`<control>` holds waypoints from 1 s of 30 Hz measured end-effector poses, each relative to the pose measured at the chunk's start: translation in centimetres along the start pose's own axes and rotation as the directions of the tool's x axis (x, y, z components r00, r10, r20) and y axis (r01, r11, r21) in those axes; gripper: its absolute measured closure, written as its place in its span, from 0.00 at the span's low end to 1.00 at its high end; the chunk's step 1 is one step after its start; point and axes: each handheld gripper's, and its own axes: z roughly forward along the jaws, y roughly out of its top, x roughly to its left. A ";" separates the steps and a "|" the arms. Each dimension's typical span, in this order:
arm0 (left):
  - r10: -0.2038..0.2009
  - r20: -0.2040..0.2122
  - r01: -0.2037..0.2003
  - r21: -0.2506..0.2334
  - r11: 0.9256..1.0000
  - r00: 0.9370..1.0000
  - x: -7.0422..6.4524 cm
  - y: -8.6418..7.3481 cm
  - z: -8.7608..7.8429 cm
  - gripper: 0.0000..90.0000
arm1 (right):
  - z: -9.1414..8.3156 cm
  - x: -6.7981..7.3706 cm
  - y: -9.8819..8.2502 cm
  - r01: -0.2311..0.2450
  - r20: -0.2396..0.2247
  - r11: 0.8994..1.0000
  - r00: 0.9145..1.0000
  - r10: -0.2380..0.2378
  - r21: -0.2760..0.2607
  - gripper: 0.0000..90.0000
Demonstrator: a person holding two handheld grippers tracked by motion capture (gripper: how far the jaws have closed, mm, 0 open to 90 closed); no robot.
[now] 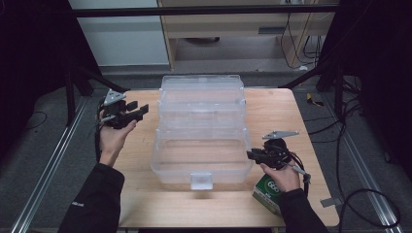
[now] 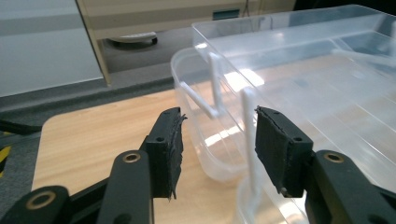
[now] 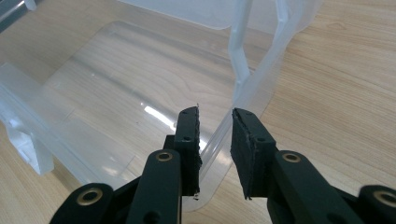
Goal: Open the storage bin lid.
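High view: the clear plastic tiered organizer box (image 1: 201,133) sits mid-table (image 1: 286,104), fanned open. Left tongs (image 1: 141,110) hang open beside it.

Left gripper view: nothing is between the pads; the thin hinge arm (image 2: 249,140) looks flimsy.

Right gripper view: right tongs (image 3: 215,140) straddle the bottom tray's rim (image 3: 233,116) with a small gap showing, so no real squeeze. It's probably light and slick, so grab the rims.

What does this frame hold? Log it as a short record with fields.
surface: wooden table
main item: clear tiered box, folded open
left gripper: open, off the box's left side
right gripper: jaws straddle the lower tray's right rim; whether they press on it cannot be told
other: green-and-white carton by the right hand
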 end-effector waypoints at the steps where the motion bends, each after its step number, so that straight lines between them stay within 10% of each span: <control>1: 0.007 0.017 -0.007 -0.008 1.000 1.000 -0.3 -0.3 -0.7 0.55 | 0.0 0.0 0.0 0.000 0.001 1.000 1.000 0.000 -0.001 0.80; 4: -0.028 0.019 0.028 -0.006 1.000 0.999 -1.7 -1.1 -1.9 0.54 | 0.0 0.0 0.0 -0.001 0.002 1.000 1.000 0.001 0.000 0.80; 8: 0.042 0.049 -0.042 0.003 0.999 0.998 -3.0 -2.6 -3.0 0.54 | 0.0 0.1 0.0 -0.002 0.004 1.000 1.000 0.002 0.000 0.80; 18: -0.056 0.101 0.050 0.061 0.997 0.993 -6.0 -6.4 -2.8 0.56 | 0.0 0.1 0.0 0.004 0.007 1.000 1.000 -0.004 0.001 0.80; 20: 0.004 0.119 -0.011 0.054 0.998 0.993 -6.0 -6.5 -2.5 0.58 | 0.0 0.1 0.0 0.007 0.006 1.000 1.000 -0.007 -0.001 0.80; 30: 0.029 0.130 -0.045 0.121 0.992 0.991 -7.5 -8.0 -1.0 0.68 | 0.0 0.1 0.0 0.008 0.012 1.000 1.000 -0.008 -0.003 0.81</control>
